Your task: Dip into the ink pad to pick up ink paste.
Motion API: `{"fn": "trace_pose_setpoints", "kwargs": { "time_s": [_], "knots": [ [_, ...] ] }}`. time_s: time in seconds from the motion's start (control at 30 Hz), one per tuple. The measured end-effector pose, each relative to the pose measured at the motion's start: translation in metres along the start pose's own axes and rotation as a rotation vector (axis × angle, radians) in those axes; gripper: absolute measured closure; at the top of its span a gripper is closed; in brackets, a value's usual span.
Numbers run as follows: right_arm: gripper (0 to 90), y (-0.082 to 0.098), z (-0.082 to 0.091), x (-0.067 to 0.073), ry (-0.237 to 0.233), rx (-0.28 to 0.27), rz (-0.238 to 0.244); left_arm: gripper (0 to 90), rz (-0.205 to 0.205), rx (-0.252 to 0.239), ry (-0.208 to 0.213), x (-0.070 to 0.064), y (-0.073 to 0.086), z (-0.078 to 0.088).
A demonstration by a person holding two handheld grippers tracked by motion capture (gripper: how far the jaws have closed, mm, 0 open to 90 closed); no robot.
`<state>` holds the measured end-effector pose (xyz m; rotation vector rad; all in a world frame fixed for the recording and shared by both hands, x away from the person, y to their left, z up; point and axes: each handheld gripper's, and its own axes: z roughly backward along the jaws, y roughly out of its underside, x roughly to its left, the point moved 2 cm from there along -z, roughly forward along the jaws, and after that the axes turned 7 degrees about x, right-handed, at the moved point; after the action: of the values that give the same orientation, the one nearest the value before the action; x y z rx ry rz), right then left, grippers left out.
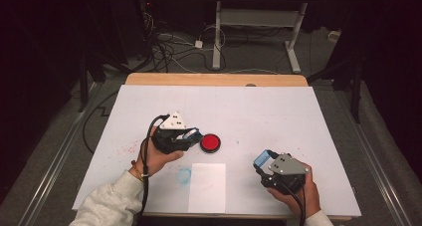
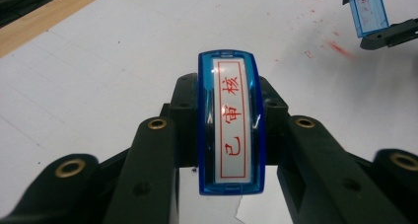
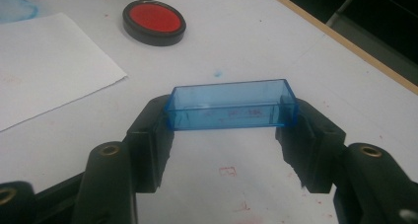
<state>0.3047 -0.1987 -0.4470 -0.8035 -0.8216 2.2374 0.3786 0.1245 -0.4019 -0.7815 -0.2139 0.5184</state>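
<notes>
My left gripper (image 1: 192, 135) is shut on a blue stamp (image 1: 189, 133), held just left of a round red ink pad (image 1: 210, 143). In the left gripper view the stamp (image 2: 230, 120) stands upright between the jaws, its white label with red characters facing the camera. My right gripper (image 1: 263, 162) rests near the table's front right, shut on the ends of a clear blue stamp cap (image 1: 262, 159). In the right gripper view the cap (image 3: 231, 104) lies crosswise between the jaws, with the ink pad (image 3: 154, 21) farther off on the table.
A white sheet of paper (image 1: 207, 187) lies at the front edge between the hands, with a blue ink smear (image 1: 183, 175) to its left. Faint red specks mark the white table cover (image 1: 259, 106). The far edge is a wooden strip (image 1: 214, 79).
</notes>
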Motion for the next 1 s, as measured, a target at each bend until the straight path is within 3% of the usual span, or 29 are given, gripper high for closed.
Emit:
{"fn": "trace_pose_setpoints", "kwargs": {
  "time_s": [0.17,0.57,0.83,1.0],
  "knots": [
    [40.9,0.000,-0.002,-0.002,-0.002,0.001,-0.006,67.7,0.006,-0.016,0.019,0.001,0.008,0.008],
    [40.9,-0.003,-0.009,-0.002,-0.007,0.005,-0.007,67.7,0.042,-0.028,0.005,0.006,0.027,0.019],
    [40.8,-0.008,-0.014,-0.001,-0.020,-0.003,0.002,67.7,0.054,-0.001,-0.006,0.005,0.037,0.020],
    [40.9,-0.011,-0.018,0.000,-0.031,-0.003,0.007,67.7,0.055,0.015,0.007,0.003,0.043,0.018]
  ]
}}
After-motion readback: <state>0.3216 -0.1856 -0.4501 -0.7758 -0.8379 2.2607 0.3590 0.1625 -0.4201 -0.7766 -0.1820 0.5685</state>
